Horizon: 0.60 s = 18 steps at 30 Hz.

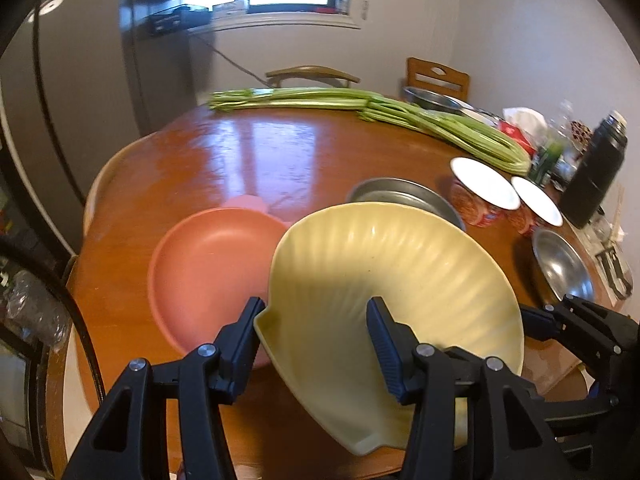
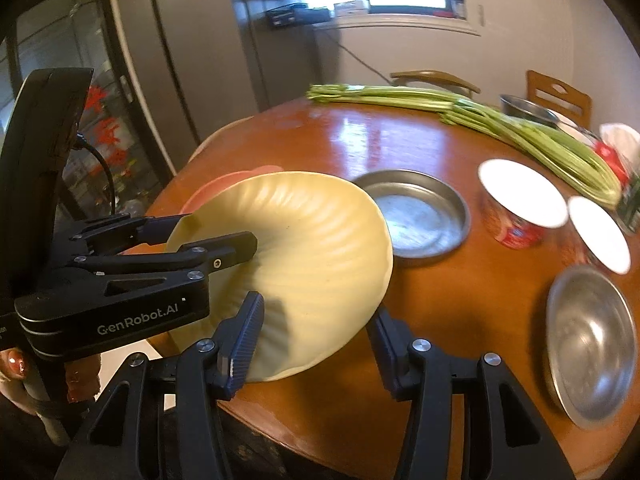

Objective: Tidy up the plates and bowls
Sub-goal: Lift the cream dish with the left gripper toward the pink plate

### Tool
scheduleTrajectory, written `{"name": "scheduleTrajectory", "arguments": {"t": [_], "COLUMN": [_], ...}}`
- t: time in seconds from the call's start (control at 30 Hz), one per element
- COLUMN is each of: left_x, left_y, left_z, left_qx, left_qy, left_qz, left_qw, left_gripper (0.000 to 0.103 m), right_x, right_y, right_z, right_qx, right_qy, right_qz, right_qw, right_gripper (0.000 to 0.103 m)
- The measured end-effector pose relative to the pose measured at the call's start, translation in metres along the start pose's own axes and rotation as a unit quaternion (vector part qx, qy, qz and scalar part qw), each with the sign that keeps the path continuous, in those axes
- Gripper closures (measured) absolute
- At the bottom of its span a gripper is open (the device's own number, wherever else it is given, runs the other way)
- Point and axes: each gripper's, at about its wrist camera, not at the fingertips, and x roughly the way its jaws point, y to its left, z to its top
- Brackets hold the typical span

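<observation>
A ribbed yellow plate (image 1: 384,280) is tilted above the wooden table, over the right part of a pink plate (image 1: 208,268). My left gripper (image 1: 314,332) has its jaws wide apart, one on each side of the plate's near rim; whether they press it is unclear. In the right wrist view the left gripper (image 2: 224,236) straddles the yellow plate's (image 2: 312,256) left rim. My right gripper (image 2: 316,332) is open, with the plate's lower right edge between its fingers. It shows at the right edge of the left wrist view (image 1: 560,316).
A flat steel dish (image 2: 420,216) lies behind the yellow plate. Two red bowls with white insides (image 2: 520,204) (image 2: 600,232) and a steel bowl (image 2: 592,344) stand to the right. Green stalks (image 1: 360,108) lie across the far side. A black flask (image 1: 596,172) stands far right.
</observation>
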Motion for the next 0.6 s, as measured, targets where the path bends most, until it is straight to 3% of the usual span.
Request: {"name": "scheduleTrajectory", "arguments": {"t": [0.6], "left_x": [0.0], "left_y": [0.069], "left_z": [0.009], "left_qx": [-0.05], "left_qy": [-0.004], "left_qz": [0.035], "left_qw": [0.9981], "left_gripper": [0.05], "right_x": [0.052], "right_y": [0.047], "right_z": [0.047], "right_qx": [-0.045], "right_qy": [0.009], "right_qz": [0.028], "right_qw": [0.999], "right_gripper": [0.049]}}
